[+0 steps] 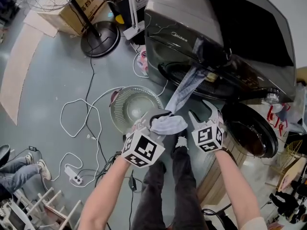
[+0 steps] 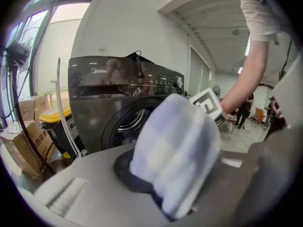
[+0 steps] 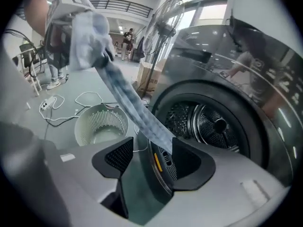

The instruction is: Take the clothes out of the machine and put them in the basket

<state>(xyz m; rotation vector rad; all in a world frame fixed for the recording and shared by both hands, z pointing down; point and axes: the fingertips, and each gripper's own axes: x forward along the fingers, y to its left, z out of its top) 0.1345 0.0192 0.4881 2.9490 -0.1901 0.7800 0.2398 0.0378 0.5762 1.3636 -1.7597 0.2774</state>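
Note:
A long blue-grey garment point(image 1: 184, 91) stretches from the dark grey washing machine's point(image 1: 177, 37) drum opening point(image 1: 211, 78) down to my left gripper point(image 1: 156, 120), which is shut on its bunched end point(image 2: 176, 155). That bunch fills the left gripper view, in front of the machine point(image 2: 118, 103). My right gripper point(image 1: 201, 111) hangs just right of the cloth with its jaws open and nothing between the pads. In the right gripper view the garment's strip point(image 3: 128, 96) runs past the open right gripper point(image 3: 154, 161) toward the drum point(image 3: 208, 122). The pale round basket point(image 1: 125, 113) stands on the floor, left of the cloth.
The machine's round door point(image 1: 252, 131) hangs open at the right. White cables point(image 1: 79, 116) and a power strip point(image 1: 72, 174) lie on the floor to the left. A fan stand's base point(image 1: 100, 38) and a cardboard box point(image 1: 72, 6) are farther back. A bystander's shoes point(image 1: 36, 166) show at lower left.

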